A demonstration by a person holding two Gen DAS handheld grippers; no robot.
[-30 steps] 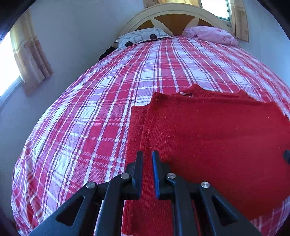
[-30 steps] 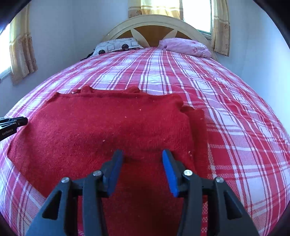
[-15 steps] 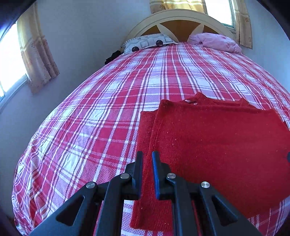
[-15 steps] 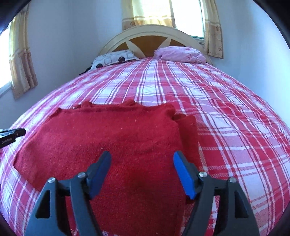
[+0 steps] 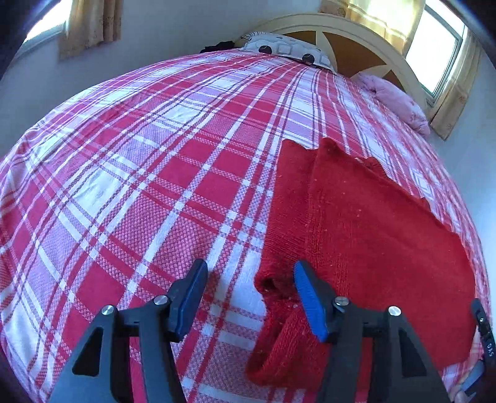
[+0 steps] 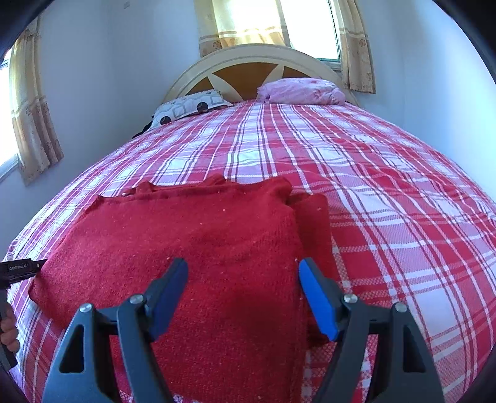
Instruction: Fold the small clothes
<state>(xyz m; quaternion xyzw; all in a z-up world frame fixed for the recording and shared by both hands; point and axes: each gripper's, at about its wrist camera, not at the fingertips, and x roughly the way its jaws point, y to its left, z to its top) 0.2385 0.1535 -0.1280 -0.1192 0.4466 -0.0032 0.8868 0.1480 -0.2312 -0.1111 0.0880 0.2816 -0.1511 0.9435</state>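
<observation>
Red knit sweater (image 6: 198,248) lies flat on plaid bedspread (image 5: 139,192), sleeves tucked under; left tongs (image 5: 249,297) spread over its 9 o'clock sleeve cuff; right tongs (image 6: 243,297) spread, empty; next likely: pinch hem corners, fold toward 12 o'clock.

Plaid bed (image 6: 387,192) w/ arched headboard (image 6: 248,62); pale walls (image 6: 108,77); sunlit curtained window (image 6: 266,21).

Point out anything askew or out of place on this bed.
Mostly tidy. The red sweater lies flat on the plaid bedspread, but its sleeve by the left gripper is bunched and rumpled at the near edge.
</observation>
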